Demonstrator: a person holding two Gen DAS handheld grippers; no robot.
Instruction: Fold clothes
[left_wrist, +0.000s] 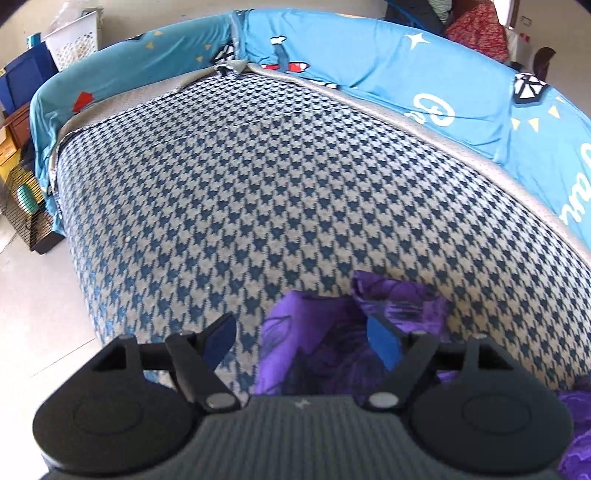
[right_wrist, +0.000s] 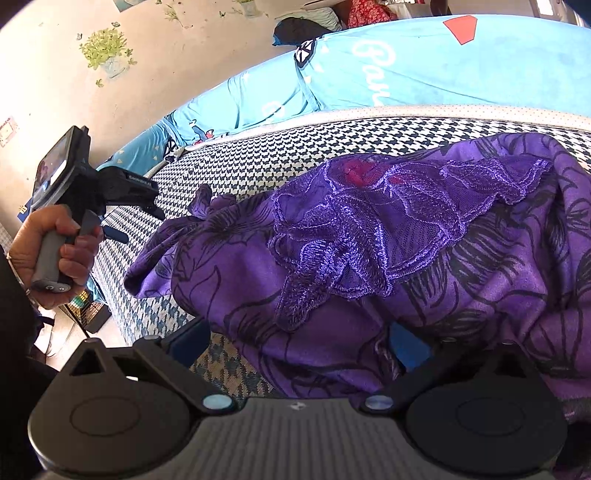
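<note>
A purple garment (right_wrist: 388, 251) with black line-drawn flowers and a lilac lace ruffle lies crumpled on the houndstooth blanket (left_wrist: 258, 184) that covers the bed, filling the right wrist view from centre out to 3 o'clock. In the left wrist view the left hand-held gripper (left_wrist: 301, 341) hangs above the blanket with its blue-padded fingers spread wide and nothing between the pads — one corner of the garment sits below them, towards 5 o'clock. The right hand-held gripper (right_wrist: 299, 341) is low over the garment's near edge; its jaws look parted, the cloth draped over the right finger, but whether the pads pinch it I cannot tell. At 9 o'clock in the right wrist view a person's hand (right_wrist: 51, 254) grips the left tool's handle. A bright blue printed sheet (left_wrist: 424, 70) runs along the far side of the bed at 12 o'clock.
</note>
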